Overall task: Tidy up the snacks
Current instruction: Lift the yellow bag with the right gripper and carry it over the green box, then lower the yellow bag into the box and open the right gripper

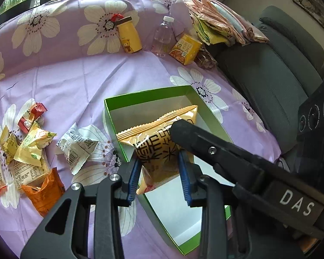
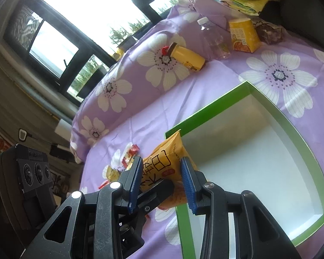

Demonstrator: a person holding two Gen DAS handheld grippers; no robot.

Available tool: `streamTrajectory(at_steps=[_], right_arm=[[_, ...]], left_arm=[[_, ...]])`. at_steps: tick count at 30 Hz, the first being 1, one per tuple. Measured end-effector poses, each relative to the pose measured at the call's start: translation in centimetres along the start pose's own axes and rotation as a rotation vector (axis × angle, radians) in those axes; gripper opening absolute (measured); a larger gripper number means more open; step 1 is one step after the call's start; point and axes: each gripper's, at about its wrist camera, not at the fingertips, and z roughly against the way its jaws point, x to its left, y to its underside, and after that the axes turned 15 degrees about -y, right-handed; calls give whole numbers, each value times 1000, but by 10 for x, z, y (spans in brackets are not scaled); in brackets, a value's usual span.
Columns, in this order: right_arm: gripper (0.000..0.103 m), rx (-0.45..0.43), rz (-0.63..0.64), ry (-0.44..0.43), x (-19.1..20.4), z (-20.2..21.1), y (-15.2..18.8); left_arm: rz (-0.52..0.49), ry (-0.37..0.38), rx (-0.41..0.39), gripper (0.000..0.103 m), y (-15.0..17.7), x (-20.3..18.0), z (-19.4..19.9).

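Both the left gripper (image 1: 159,172) and right gripper (image 2: 162,181) pinched one orange snack bag (image 1: 162,142) over the otherwise empty green box (image 1: 144,92); several snacks (image 1: 30,146) remained on the cloth, unsorted.

Orange snack packet (image 1: 159,142), black lettering, crimped top: hanging tilted over the near-left corner of the green box (image 1: 151,93). Green box, white inside, sitting open. Loose snack packets (image 1: 30,144) lying piled at left.

A purple floral sheet (image 1: 75,82) carries a green box (image 1: 153,93), loose snack packets (image 1: 32,146), bottles.
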Motion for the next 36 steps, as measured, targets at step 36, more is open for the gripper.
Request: streamTrajectory(at_steps=[36], right_arm=[[40,146,-255,160,-78,-46,16]], left_arm=[[-150,-74,115,24,13,-12,-66]])
